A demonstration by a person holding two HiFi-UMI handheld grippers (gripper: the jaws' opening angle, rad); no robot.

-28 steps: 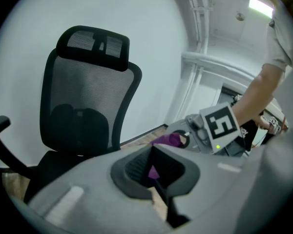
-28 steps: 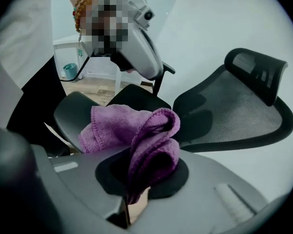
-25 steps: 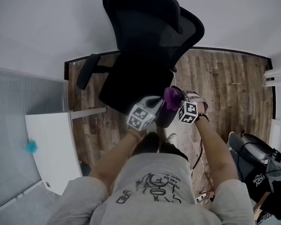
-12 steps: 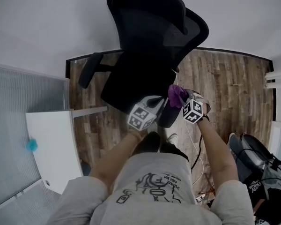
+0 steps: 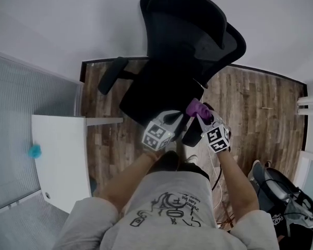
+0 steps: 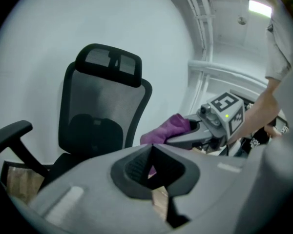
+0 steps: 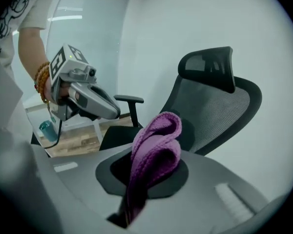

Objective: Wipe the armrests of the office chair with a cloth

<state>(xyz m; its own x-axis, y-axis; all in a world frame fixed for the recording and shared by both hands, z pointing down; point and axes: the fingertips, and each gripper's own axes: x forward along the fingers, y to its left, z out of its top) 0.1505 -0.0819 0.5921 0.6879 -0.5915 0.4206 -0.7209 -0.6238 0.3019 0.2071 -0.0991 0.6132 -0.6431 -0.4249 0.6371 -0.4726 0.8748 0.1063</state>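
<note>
- The right tool (image 5: 202, 114) is pinching a purple cloth (image 5: 197, 108). Its own view shows the cloth clamped between the jaws and standing up out of them in a fat folded loop.
- The left tool (image 5: 180, 119) has its jaws pressed together with nothing between them, and it sits just left of the cloth.
- Both tools are close side by side at the near right corner of the black office chair (image 5: 182, 56).
- A dark padded bar runs between the two tools, seemingly the chair's right armrest (image 5: 191, 132).
- The cloth sits over the far end of that bar. From above, I can't tell whether it touches the pad.
- The left armrest (image 5: 112, 75) is out on the far left side of the seat, well apart from both tools and the cloth.
- The chair's mesh back and headrest stand upright in front of a white wall, and the seat faces the person.
- The chair stands on a wooden floor (image 5: 255, 103) that runs off to the right.
- On the left is a white desk (image 5: 62, 155), with a small teal thing (image 5: 34, 150) at its left edge, too small to identify.
- The person's bare forearms reach down to the tools from a grey T-shirt (image 5: 167, 207) at the near edge.
</note>
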